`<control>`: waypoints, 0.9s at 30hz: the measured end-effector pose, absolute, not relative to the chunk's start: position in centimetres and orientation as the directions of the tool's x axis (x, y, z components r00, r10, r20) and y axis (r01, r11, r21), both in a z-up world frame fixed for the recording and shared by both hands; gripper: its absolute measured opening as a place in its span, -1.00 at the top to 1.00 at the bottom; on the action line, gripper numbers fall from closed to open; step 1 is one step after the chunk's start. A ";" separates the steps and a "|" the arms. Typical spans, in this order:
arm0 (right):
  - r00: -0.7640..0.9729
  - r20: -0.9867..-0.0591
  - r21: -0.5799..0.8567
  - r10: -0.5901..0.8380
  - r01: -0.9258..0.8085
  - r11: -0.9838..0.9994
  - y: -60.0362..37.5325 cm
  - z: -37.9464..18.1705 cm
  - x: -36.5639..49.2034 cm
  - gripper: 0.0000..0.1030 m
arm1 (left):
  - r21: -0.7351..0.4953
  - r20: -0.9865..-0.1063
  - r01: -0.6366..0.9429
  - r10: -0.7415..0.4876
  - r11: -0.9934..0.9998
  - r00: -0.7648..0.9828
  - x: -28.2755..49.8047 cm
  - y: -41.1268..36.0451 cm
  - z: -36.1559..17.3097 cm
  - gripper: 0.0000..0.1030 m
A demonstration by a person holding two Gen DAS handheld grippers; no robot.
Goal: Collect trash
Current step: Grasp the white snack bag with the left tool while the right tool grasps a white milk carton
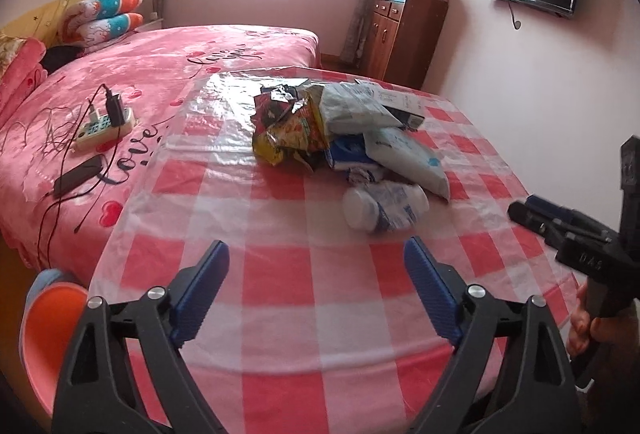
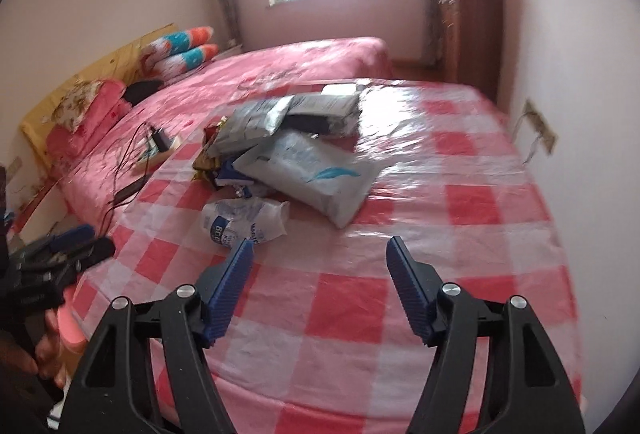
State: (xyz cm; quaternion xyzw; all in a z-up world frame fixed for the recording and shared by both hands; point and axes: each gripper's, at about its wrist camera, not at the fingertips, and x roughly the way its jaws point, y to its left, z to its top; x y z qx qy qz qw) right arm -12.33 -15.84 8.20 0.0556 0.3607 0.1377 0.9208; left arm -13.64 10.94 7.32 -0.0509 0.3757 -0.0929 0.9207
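Left wrist view: nothing collected yet; left gripper (image 1: 316, 270) and right gripper (image 2: 320, 266) both released and empty, crushed plastic bottle (image 1: 384, 206) and wrapper pile (image 1: 320, 122) ahead on the checkered table (image 1: 280, 274).

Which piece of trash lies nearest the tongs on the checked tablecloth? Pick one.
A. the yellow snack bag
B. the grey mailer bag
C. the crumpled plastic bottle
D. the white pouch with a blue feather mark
C: the crumpled plastic bottle lies at the near edge of the pile, closest to both the left tongs and the right tongs.
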 end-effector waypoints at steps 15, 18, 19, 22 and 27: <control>0.592 -0.695 0.227 0.407 -0.357 0.906 -16.4 7.4 -1.6 -0.79 | -0.230 -0.774 0.202 -0.305 0.952 0.555 1.8 5.2 10.3 -0.59; 0.584 -0.681 0.308 0.442 -0.320 0.896 -17.9 7.5 0.2 -0.79 | -0.174 -0.812 0.203 -0.257 0.964 0.524 5.3 3.2 9.9 -0.59; 0.584 -0.674 0.333 0.452 -0.306 0.892 -18.6 7.6 1.2 -0.79 | -0.158 -0.826 0.200 -0.240 0.967 0.510 6.3 2.7 9.7 -0.59; 0.569 -0.659 0.406 0.491 -0.280 0.870 -19.8 7.7 3.4 -0.79 | -0.108 -0.857 0.196 -0.191 0.975 0.479 9.0 2.0 8.7 -0.59; 0.508 -0.584 0.642 0.633 -0.187 0.743 -21.9 6.5 7.6 -0.79 | -0.067 -0.886 0.181 -0.142 0.981 0.442 11.5 1.3 7.4 -0.59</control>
